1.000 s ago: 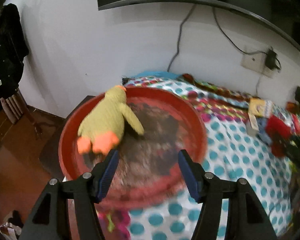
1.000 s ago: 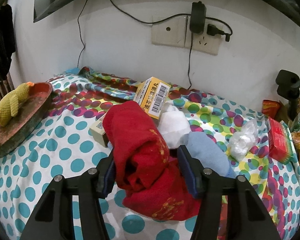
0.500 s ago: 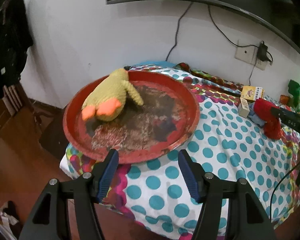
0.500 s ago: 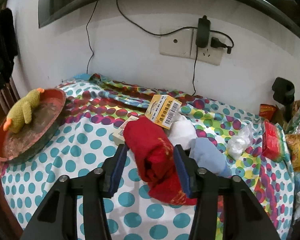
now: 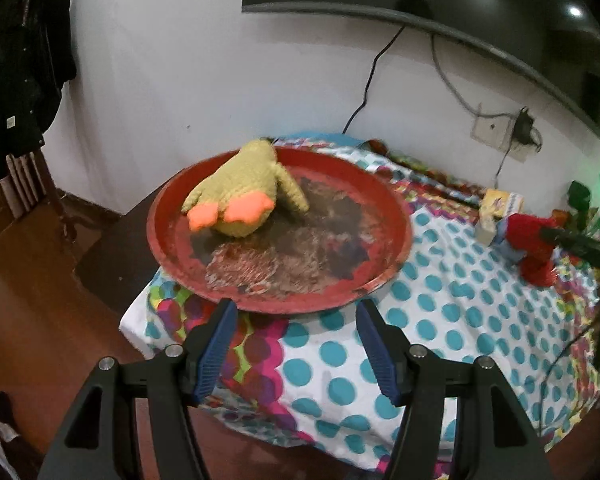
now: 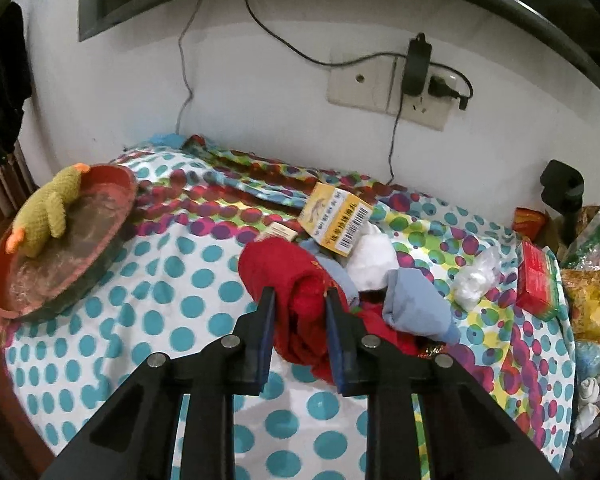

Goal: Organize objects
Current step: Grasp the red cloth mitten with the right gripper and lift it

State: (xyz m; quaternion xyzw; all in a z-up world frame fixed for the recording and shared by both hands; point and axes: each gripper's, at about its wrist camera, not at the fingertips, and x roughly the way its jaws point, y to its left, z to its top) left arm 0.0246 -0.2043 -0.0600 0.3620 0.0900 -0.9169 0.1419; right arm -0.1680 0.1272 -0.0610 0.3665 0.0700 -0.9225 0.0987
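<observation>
Red knitted cloth [image 6: 296,280], bunched on the polka-dot covered surface [image 6: 172,304], sat clamped between the jaws of the right gripper [image 6: 300,300], pressed in on both sides. Just behind it lay a yellow barcoded carton [image 6: 336,220], a white wad [image 6: 372,256] and a pale blue cloth [image 6: 416,304] (all touching in one heap). The left gripper [image 5: 292,312] hung with its jaws apart, holding nothing, before the round red tray [image 5: 380,200], where a yellow crocheted duck toy [image 5: 236,196] lay near the far rim.

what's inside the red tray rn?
Only the yellow plush duck, lying near the far-left rim of the red tray. Whatever is beneath the duck is hidden.
</observation>
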